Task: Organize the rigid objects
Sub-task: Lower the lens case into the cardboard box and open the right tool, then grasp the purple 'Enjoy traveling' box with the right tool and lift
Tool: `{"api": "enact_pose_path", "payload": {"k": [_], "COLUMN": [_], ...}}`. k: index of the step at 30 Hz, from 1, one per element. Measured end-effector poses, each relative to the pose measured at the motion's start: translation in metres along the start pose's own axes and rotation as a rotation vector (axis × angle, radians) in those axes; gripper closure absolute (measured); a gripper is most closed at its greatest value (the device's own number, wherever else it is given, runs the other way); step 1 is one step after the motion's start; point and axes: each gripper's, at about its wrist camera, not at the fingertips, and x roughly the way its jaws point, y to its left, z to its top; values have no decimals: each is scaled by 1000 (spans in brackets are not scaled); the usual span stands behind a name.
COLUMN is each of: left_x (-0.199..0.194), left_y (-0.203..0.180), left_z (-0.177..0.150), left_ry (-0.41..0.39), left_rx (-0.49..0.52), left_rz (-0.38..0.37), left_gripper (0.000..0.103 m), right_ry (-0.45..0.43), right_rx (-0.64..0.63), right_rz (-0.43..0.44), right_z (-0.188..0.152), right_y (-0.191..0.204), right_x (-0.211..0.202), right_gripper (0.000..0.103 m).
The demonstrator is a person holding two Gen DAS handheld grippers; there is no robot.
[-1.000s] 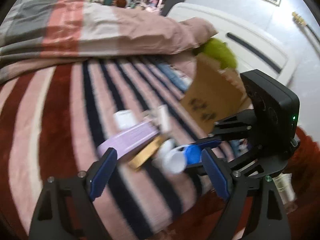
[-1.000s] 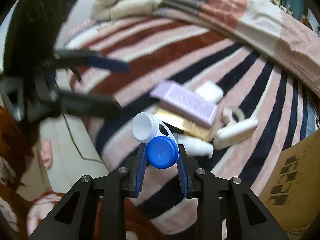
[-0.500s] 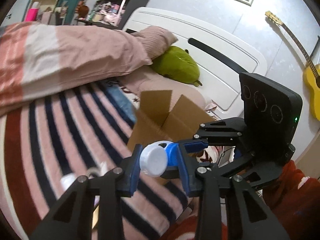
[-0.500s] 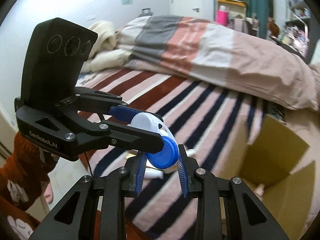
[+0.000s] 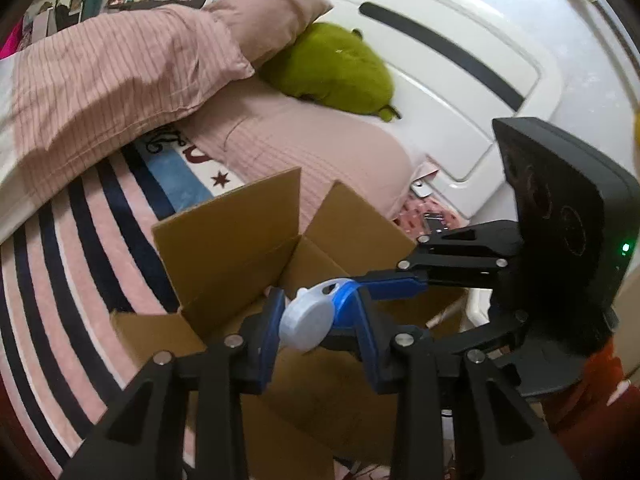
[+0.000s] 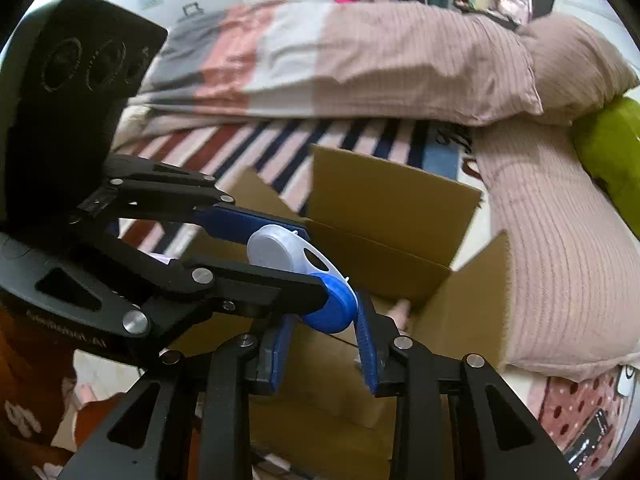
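Note:
A white-and-blue contact lens case hangs between both grippers above an open cardboard box. My left gripper is shut on its white cap end. My right gripper is shut on its blue cap end. In each view the other gripper crosses in front: the right one from the right side, the left one from the left side. The box's flaps stand open; a small pale item lies inside.
The box sits on a striped pink, navy and red blanket. A pink quilt, a pink pillow and a green plush lie behind it. A white headboard is at the back right.
Both grippers carried the lens case from the pile of items on the blanket over to the open box. My left gripper closed onto the white cap during the move.

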Motion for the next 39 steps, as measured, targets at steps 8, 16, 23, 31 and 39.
{"api": "enact_pose_path", "payload": {"k": [8, 16, 23, 31, 39], "left_x": [-32, -120, -174, -189, -181], "left_y": [8, 37, 83, 135, 158], "left_z": [-8, -58, -130, -219, -272], "left_ry": [-81, -224, -283, -298, -277], "left_rx": [-19, -91, -180, -277, -336], "left_rz": [91, 261, 432, 474, 466], "left_gripper": [30, 23, 22, 22, 22], "right_ry": [-40, -228, -244, -11, 109], "right_rx": [-20, -179, -335, -361, -346], "right_rz": [-39, 27, 147, 295, 210], "right_z": [-5, -7, 0, -12, -17], "right_y": [7, 81, 169, 230, 232], "right_x": [-1, -31, -14, 88, 166], "right_gripper": [38, 2, 0, 0, 0]}}
